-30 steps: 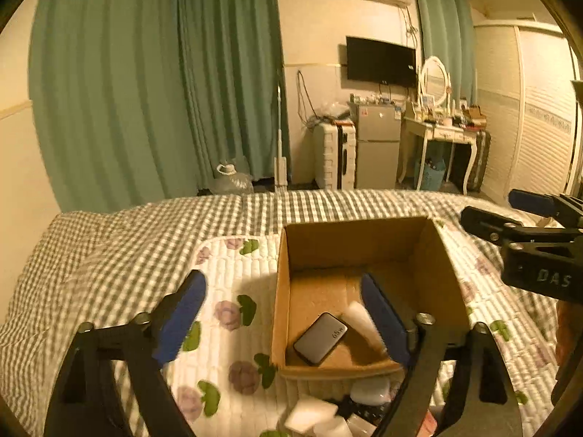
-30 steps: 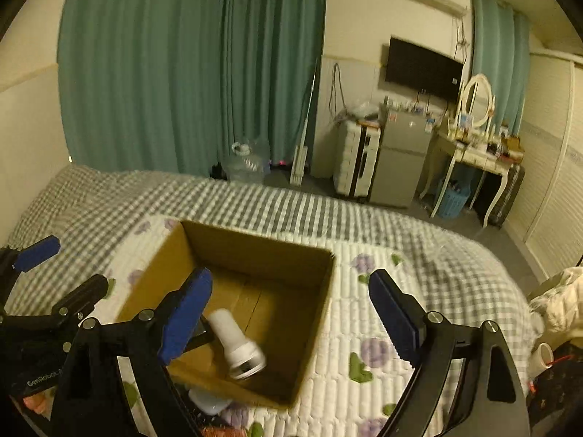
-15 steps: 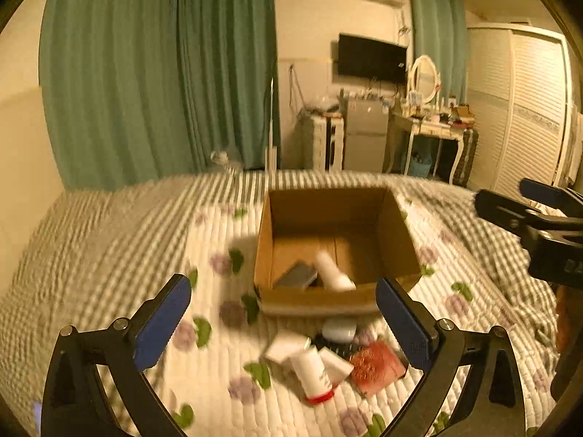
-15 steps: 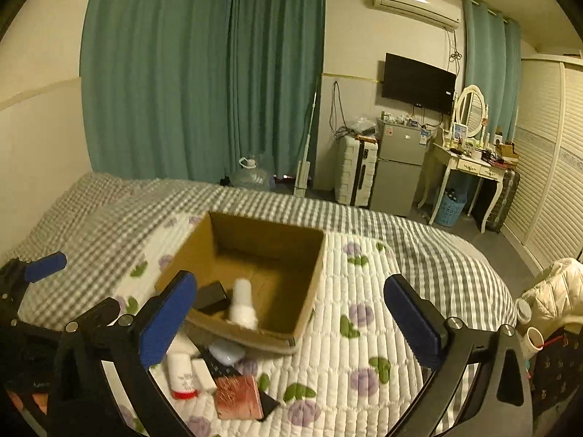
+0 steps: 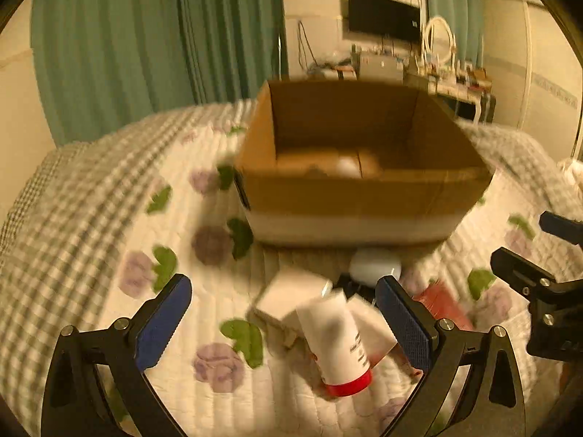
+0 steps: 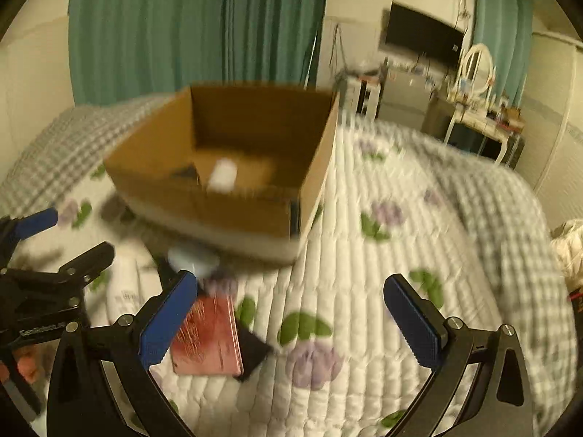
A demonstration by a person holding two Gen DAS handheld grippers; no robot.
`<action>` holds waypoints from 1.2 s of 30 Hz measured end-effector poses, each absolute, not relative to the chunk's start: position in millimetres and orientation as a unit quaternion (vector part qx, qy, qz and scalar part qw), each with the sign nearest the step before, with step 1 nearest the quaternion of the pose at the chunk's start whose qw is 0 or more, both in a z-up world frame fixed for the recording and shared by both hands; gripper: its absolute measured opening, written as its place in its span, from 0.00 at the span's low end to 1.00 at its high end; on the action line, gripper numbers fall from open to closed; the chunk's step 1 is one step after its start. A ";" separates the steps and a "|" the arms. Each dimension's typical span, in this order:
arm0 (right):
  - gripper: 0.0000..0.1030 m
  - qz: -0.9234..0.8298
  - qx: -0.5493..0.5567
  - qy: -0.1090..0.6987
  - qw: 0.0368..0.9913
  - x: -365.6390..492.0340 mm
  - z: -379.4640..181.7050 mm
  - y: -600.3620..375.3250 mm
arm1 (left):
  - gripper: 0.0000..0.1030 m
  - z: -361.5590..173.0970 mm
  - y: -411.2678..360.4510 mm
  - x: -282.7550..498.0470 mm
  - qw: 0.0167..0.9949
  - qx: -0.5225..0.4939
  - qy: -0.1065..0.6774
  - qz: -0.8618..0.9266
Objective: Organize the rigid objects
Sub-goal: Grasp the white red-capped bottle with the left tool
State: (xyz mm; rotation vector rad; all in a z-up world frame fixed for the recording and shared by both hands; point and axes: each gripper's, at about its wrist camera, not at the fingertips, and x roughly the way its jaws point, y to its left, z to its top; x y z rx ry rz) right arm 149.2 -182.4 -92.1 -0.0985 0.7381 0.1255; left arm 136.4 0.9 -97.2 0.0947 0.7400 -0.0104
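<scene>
An open cardboard box [image 5: 360, 189] stands on the floral quilt; it also shows in the right wrist view [image 6: 218, 196], with a white bottle [image 6: 223, 176] and a dark item inside. In front of it lies a pile: a white bottle with a red cap [image 5: 337, 342], a white box [image 5: 288, 295], a white rounded case [image 5: 375, 264], a red booklet [image 6: 207, 335]. My left gripper [image 5: 282, 322] is open and empty, low over the red-capped bottle. My right gripper [image 6: 298, 320] is open and empty, just right of the booklet.
The bed [image 6: 419, 255] has a checked blanket around the quilt. Green curtains [image 5: 145, 36], a TV, a dressing table [image 6: 477, 116] and wardrobe stand behind. A pale garment [image 6: 570, 247] lies at the bed's right edge.
Both grippers have pulled back from above the box and dropped low toward the pile in front of it. Both stay open and empty. The now frames are motion-blurred.
</scene>
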 end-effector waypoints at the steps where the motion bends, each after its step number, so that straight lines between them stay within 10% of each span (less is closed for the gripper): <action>1: 1.00 0.059 -0.048 0.369 0.926 150.3 -97.6 -183.4 | 0.94 -106.2 -0.2 138.3 0.927 0.046 0.372 -0.007; 9: 1.00 0.059 -0.047 0.385 0.920 148.7 -110.5 -181.8 | 0.43 -124.1 -7.6 137.6 0.912 0.013 0.406 -0.061; 31: 0.99 0.094 -0.135 0.419 0.893 148.1 -161.8 -109.8 | 0.39 -96.8 9.5 93.4 0.913 0.047 0.401 -0.063; 36: 0.74 0.090 -0.165 0.419 0.888 148.6 -169.6 -102.1 | 0.39 -96.7 15.3 95.2 0.912 0.030 0.403 -0.066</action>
